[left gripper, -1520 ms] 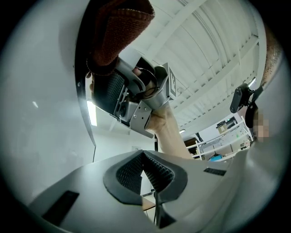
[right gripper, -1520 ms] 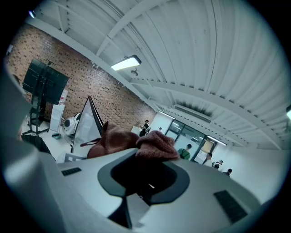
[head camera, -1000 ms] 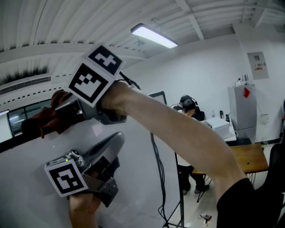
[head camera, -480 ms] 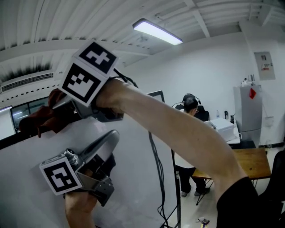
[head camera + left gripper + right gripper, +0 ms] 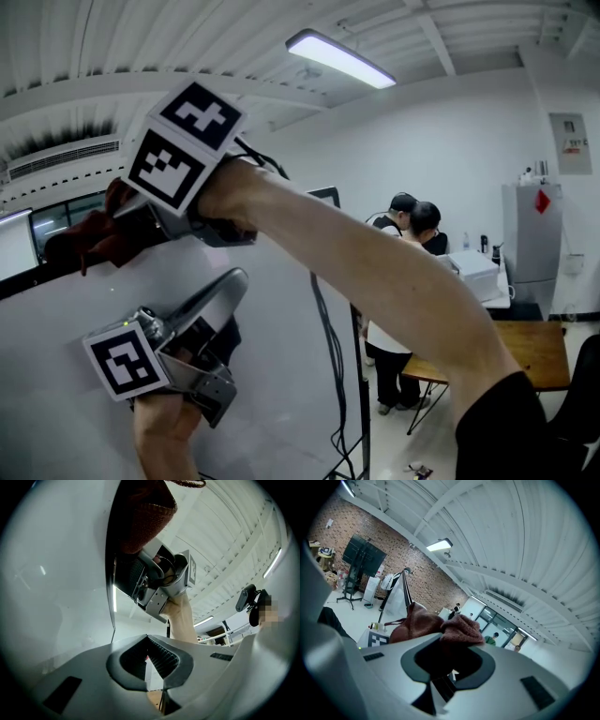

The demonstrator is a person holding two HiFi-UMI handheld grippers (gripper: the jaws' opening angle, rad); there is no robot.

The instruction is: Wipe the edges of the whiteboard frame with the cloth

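The cloth (image 5: 92,238) is clamped in the right gripper (image 5: 129,231) and pressed onto the top edge of the whiteboard frame (image 5: 23,279), high at the board's upper left. In the right gripper view the cloth (image 5: 437,626) is seen bunched between the jaws, with a loose fold spilling over them. The left gripper (image 5: 231,285) is held lower, in front of the whiteboard (image 5: 75,403). Its jaws are drawn together with nothing between them (image 5: 150,654). Whether it touches the board face cannot be told.

Several risks are judged from here. The cloth is gripped only by a bunched part, so it may be dragged out of the jaws if it snags on the frame during a stroke. Because the reach is high and the arm is stretched, the cloth may be lifted off the narrow edge and the frame left partly unwiped. The board appears to be on a stand, so it may be rocked or shifted if too much pressure is applied. A cable (image 5: 325,337) hangs by the board's side edge and could be caught.
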